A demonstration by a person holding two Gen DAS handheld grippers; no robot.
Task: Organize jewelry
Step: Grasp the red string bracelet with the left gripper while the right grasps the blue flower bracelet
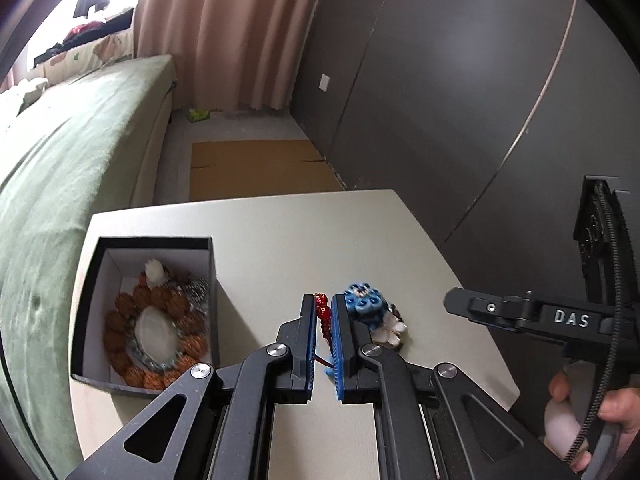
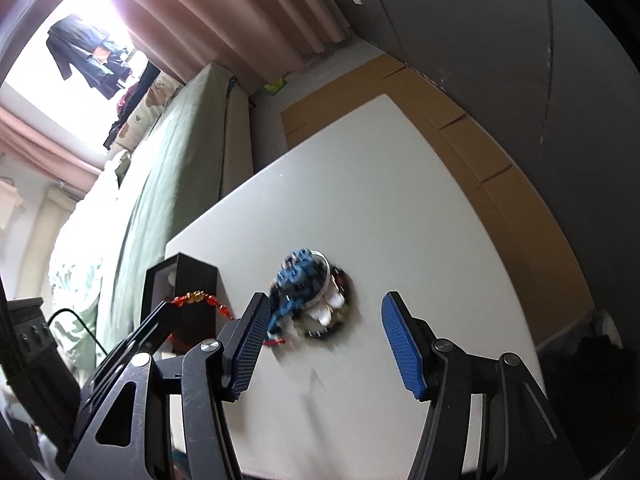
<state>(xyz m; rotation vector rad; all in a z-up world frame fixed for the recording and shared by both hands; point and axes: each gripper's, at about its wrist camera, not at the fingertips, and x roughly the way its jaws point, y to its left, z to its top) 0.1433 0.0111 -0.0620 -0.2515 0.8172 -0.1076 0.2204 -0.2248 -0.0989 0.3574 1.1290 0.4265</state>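
Note:
My left gripper (image 1: 322, 299) is shut on a red bead string (image 1: 323, 314), which hangs above the white table (image 1: 280, 240). In the right wrist view the same string (image 2: 200, 298), with gold beads in it, runs from the left gripper (image 2: 166, 305) down towards a pile of jewelry (image 2: 316, 296). That pile holds a blue bead bracelet (image 1: 366, 306), white beads and a dark strand. My right gripper (image 2: 326, 296) stands open just short of the pile with nothing between its pads. It also shows side-on as the right gripper (image 1: 454, 303) beyond the pile.
An open black box (image 1: 160, 242) at the table's left holds an orange bead bracelet (image 1: 160, 300) and a pale stone piece; the box (image 2: 192, 276) is beside the left gripper. A green bed (image 1: 80, 140) lies to the left, a grey wardrobe (image 1: 460, 80) to the right, and cardboard (image 1: 256, 168) on the floor.

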